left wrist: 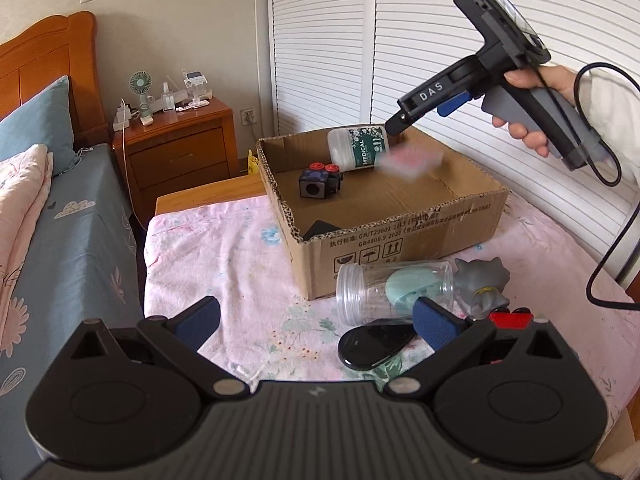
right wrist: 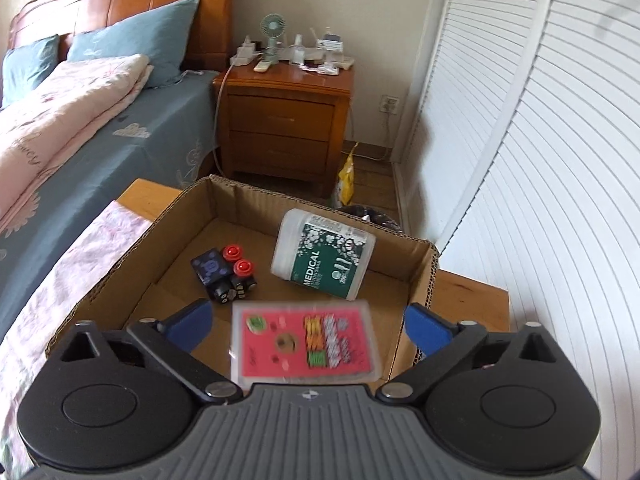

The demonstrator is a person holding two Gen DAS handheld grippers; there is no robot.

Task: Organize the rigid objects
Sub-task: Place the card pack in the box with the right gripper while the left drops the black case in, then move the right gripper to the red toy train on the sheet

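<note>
A cardboard box point(left wrist: 400, 232) point(right wrist: 132, 248) stands on the pink cloth. In it lie a white "MEDICAL" tub point(left wrist: 358, 148) point(right wrist: 324, 260) and a black cube toy with red buttons point(left wrist: 320, 180) point(right wrist: 226, 272). A pink flat case point(right wrist: 304, 344) point(left wrist: 408, 158) is blurred, loose in the air between my right gripper's open fingers, above the box. My right gripper point(right wrist: 308, 328) point(left wrist: 396, 124) hovers over the box. My left gripper point(left wrist: 316, 320) is open and empty over the cloth, near a clear jar point(left wrist: 392, 288), a grey figurine point(left wrist: 482, 284) and a black oval object point(left wrist: 376, 346).
A bed point(left wrist: 60, 208) lies at the left, a wooden nightstand point(left wrist: 176, 144) with a fan and small items behind it. White louvred doors point(left wrist: 460, 40) run along the right. A red object point(left wrist: 510, 320) sits by my left gripper's right finger.
</note>
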